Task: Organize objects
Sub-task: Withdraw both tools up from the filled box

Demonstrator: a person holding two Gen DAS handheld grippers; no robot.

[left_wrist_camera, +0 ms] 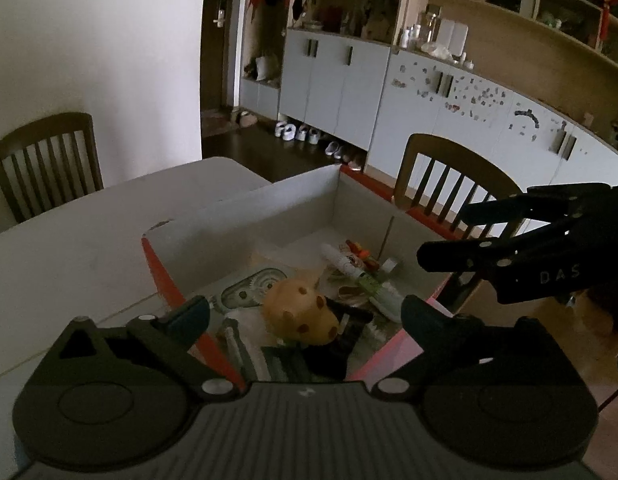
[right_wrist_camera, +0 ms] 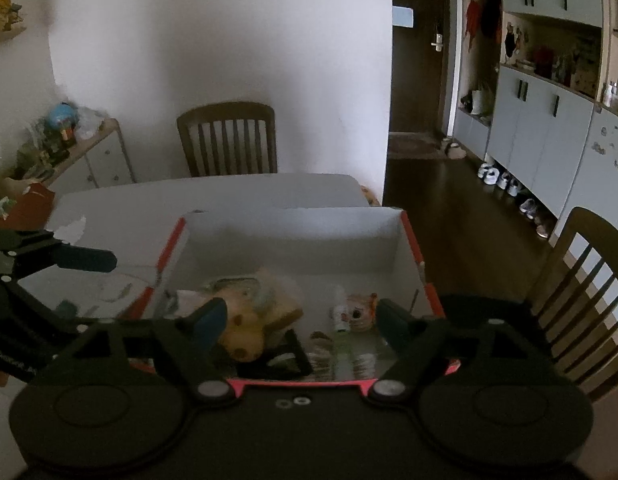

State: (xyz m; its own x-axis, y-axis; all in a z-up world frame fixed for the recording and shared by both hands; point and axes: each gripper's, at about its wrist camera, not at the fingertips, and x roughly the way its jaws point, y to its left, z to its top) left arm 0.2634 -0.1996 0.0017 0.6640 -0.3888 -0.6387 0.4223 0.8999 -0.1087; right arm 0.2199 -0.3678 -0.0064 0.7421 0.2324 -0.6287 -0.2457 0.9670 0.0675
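An open cardboard box (left_wrist_camera: pixel 245 216) with red edges stands on the white table, also in the right wrist view (right_wrist_camera: pixel 293 240). Inside lie a yellow spotted plush toy (left_wrist_camera: pixel 301 312) (right_wrist_camera: pixel 245 336), a white tube (left_wrist_camera: pixel 345 262) (right_wrist_camera: pixel 339 314), a tape dispenser (left_wrist_camera: pixel 253 286), a dark flat item (right_wrist_camera: pixel 285 354) and several small things. My left gripper (left_wrist_camera: pixel 305 316) is open and empty, hovering above the box's near end. My right gripper (right_wrist_camera: pixel 301 322) is open and empty above the box; it also shows in the left wrist view (left_wrist_camera: pixel 449 240), and the left gripper's fingers (right_wrist_camera: pixel 85 260) show at the left of the right wrist view.
The white table (left_wrist_camera: pixel 69 248) extends to the left of the box. Wooden chairs stand at the far side (right_wrist_camera: pixel 229 140) and at the right (left_wrist_camera: pixel 449 184) (right_wrist_camera: pixel 581 280). Grey cabinets (left_wrist_camera: pixel 349 80) and shoes (left_wrist_camera: pixel 297 132) line the far wall. A cluttered side cabinet (right_wrist_camera: pixel 69 148) stands at the left.
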